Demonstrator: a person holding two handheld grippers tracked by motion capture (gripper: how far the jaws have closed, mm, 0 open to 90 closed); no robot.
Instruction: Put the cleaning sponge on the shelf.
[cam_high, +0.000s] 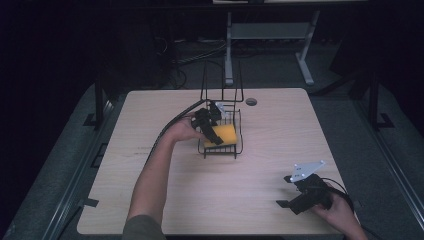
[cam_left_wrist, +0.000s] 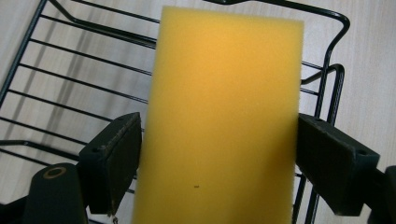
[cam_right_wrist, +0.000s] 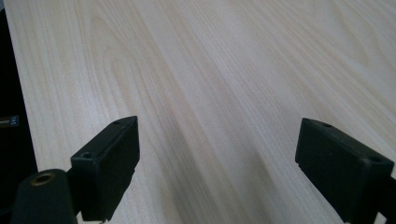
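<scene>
Both tools are matte black. The left gripper (cam_high: 210, 126) trails a thick black cable (cam_high: 167, 129) back along the bare forearm, which ends in an olive-grey short sleeve (cam_high: 141, 227). The right gripper (cam_high: 300, 196) carries a pale grey three-cornered plate (cam_high: 306, 170) on top (with small dark holes). Seen close, each jaw is a blocky black pad with a sunken screw hole, beside a brass-ringed socket (cam_left_wrist: 54, 172).

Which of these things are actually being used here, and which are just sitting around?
In use:
- yellow sponge, between the left gripper's jaws
- black wire rack beneath it

Just there:
- right gripper, open over bare table
- table's grommet hole
</scene>
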